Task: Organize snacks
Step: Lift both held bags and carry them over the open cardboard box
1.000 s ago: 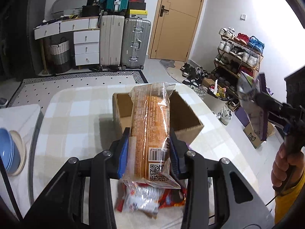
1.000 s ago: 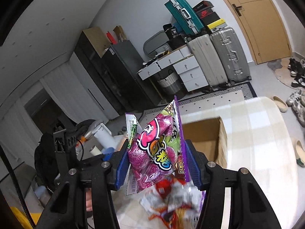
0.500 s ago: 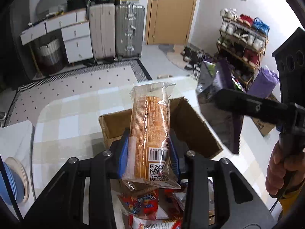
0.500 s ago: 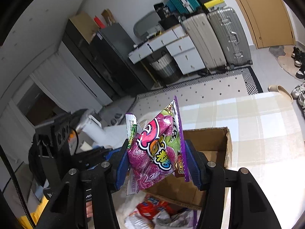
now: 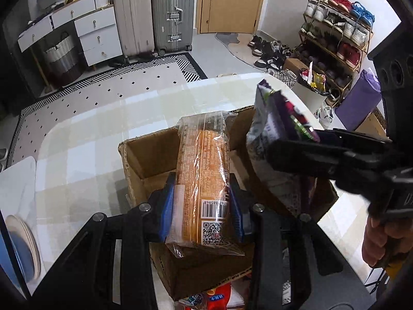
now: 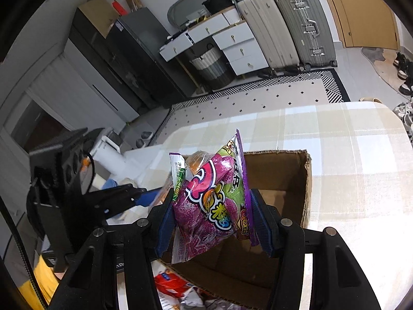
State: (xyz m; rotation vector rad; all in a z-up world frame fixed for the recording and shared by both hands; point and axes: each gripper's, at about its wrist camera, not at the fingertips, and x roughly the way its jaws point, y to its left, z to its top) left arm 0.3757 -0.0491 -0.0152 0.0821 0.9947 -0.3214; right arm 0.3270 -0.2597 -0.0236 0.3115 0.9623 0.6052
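My left gripper (image 5: 202, 213) is shut on an orange biscuit pack in clear wrap (image 5: 204, 178) and holds it over the open cardboard box (image 5: 144, 160). My right gripper (image 6: 214, 222) is shut on a purple candy bag (image 6: 214, 201), also over the box (image 6: 284, 178). In the left wrist view the purple bag (image 5: 273, 139) and right gripper come in from the right, close beside the biscuit pack. In the right wrist view the left gripper (image 6: 139, 196) shows at the left. Loose snack packets (image 6: 175, 286) lie on the table in front of the box.
The box stands on a checked tablecloth table (image 6: 348, 155). Stacked plates (image 5: 23, 248) sit at the table's left. Suitcases (image 5: 170, 13), drawers (image 5: 98, 33), a shoe rack (image 5: 338, 36) and a full bin (image 5: 312, 87) stand beyond the table.
Both grippers have moved forward and down, so the biscuit pack and the purple bag now hang over the box opening. The right gripper has come closer to the left one.
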